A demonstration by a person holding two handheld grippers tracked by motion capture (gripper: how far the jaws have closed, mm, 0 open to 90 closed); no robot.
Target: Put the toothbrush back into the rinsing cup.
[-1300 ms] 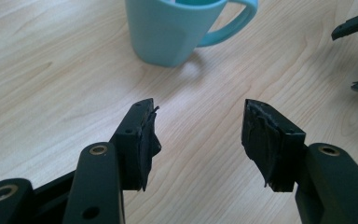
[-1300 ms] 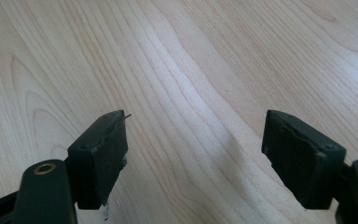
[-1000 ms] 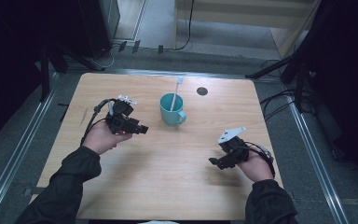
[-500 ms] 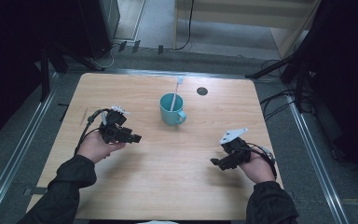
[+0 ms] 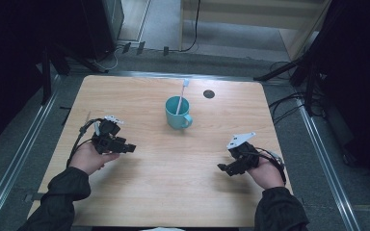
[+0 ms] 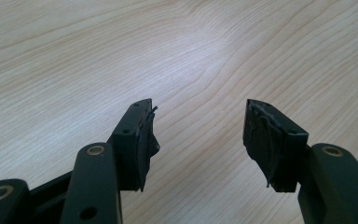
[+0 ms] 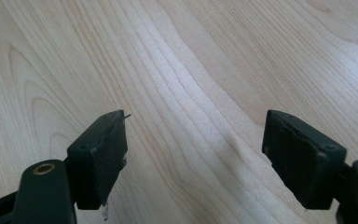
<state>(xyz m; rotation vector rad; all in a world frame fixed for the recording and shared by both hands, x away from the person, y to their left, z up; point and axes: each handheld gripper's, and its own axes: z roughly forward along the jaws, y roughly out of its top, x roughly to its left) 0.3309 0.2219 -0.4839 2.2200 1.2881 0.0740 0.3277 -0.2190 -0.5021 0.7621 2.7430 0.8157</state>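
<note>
The left gripper [image 5: 127, 147] has drawn back toward the person's side of the table [image 5: 173, 192] and now sits lower and further left than it did a second ago, when it was up level with the cup [image 5: 177, 113] and close beside it; half a second ago it was already partway along this path. It is now well apart from the cup, its jaws pointing right across the bare wood. In the left gripper view [image 6: 198, 135] its jaws stand apart with nothing between them, only wood grain beyond. The right gripper [image 5: 223, 168] has hardly shifted from either earlier moment, resting near the right edge of the table with its jaws pointing left; in the right gripper view [image 7: 196, 154] they are spread wide and empty. The teal cup stands upright at the middle of the far half of the table, where it stood before, with a white toothbrush [image 5: 181, 96] leaning inside it, head up.
</note>
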